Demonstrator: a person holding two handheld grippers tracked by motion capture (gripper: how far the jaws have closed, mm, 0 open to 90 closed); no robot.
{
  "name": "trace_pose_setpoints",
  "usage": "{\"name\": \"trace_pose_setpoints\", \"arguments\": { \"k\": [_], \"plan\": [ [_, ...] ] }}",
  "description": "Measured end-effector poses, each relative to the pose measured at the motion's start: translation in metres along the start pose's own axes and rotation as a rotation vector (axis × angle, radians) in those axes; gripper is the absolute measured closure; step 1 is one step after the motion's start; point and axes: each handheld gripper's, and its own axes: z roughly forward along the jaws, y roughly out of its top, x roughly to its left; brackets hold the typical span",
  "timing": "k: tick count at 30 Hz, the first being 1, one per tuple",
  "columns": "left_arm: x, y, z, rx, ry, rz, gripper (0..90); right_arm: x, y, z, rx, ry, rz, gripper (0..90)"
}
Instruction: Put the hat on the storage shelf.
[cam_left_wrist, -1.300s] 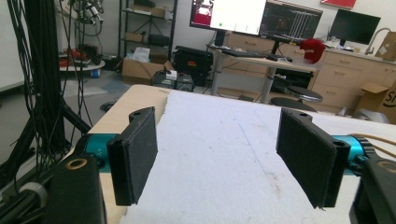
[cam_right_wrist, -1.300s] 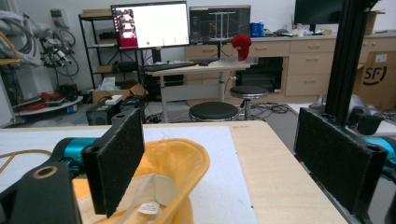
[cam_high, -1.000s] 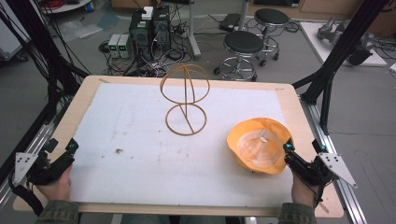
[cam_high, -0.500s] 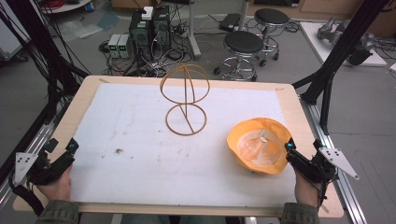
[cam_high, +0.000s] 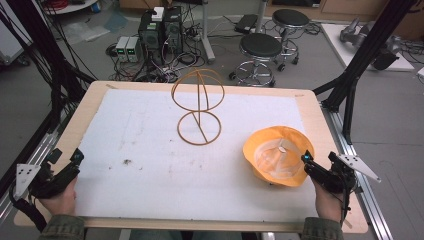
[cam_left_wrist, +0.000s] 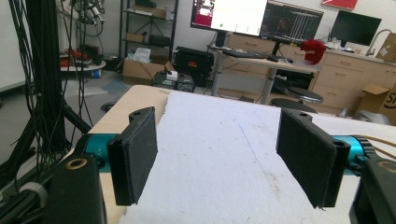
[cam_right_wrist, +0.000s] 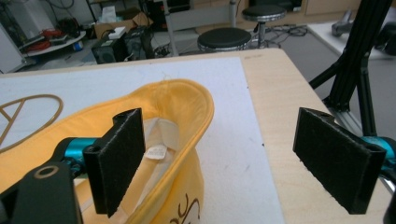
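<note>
A yellow bucket hat (cam_high: 279, 156) lies upside down on the white mat, at the right front. In the right gripper view the hat (cam_right_wrist: 173, 107) has its pale lining and label showing. My right gripper (cam_high: 320, 160) stands open at the hat's near right edge. In its own view the right gripper (cam_right_wrist: 233, 154) has its left jaw over the hat's inside and its right jaw outside, with the brim's edge between them. A brown wire hat stand (cam_high: 198, 107) rises at the middle back. My left gripper (cam_high: 66, 156) is open at the left front corner; between its jaws the left gripper (cam_left_wrist: 224, 154) holds nothing.
A white mat (cam_high: 150, 150) covers a wooden table (cam_high: 320, 115). Black frame legs (cam_high: 350, 80) stand off the right edge. Behind the table are stools (cam_high: 260, 47) and computer boxes (cam_high: 160, 30). Part of the wire stand's base ring (cam_right_wrist: 28, 116) lies left of the hat.
My right gripper has edged forward and left, closer onto the hat's brim. The left gripper, the hat and the wire stand have not moved.
</note>
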Motion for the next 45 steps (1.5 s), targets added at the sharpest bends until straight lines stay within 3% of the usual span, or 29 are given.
{"name": "trace_pose_setpoints", "arguments": {
  "k": [11, 19, 29, 30, 33, 34, 38, 45],
  "plan": [
    [0.000, 0.000, 0.000, 0.001, 0.001, -0.003, 29.4, 0.003, 0.000, 0.001, 0.034, 0.047, -0.030, 30.4],
    [0.000, 0.000, 0.000, 0.001, 0.001, -0.002, 29.4, 0.000, 0.000, 0.005, 0.107, 0.062, 0.020, 35.2],
    [-0.001, -0.001, 0.000, 0.000, -0.003, 0.003, 30.5, -0.006, -0.002, 0.012, 0.224, 0.175, 0.102, 47.1],
    [-0.001, -0.001, 0.000, 0.000, -0.003, 0.003, 30.5, -0.006, -0.002, 0.013, 0.225, 0.178, 0.108, 49.3],
    [-0.001, -0.001, 0.000, -0.001, -0.002, 0.002, 30.5, -0.006, -0.003, 0.013, 0.232, 0.170, 0.105, 67.9],
    [-0.001, -0.001, 0.000, -0.001, -0.003, 0.002, 30.5, -0.006, -0.003, 0.013, 0.232, 0.170, 0.105, 67.9],
    [-0.001, -0.001, 0.000, -0.001, -0.004, 0.004, 30.5, -0.006, -0.004, 0.012, 0.227, 0.166, 0.100, 84.2],
    [-0.001, 0.000, -0.001, -0.003, -0.002, 0.004, 30.5, -0.005, -0.005, 0.010, 0.197, 0.158, 0.084, 86.4]
  ]
}}
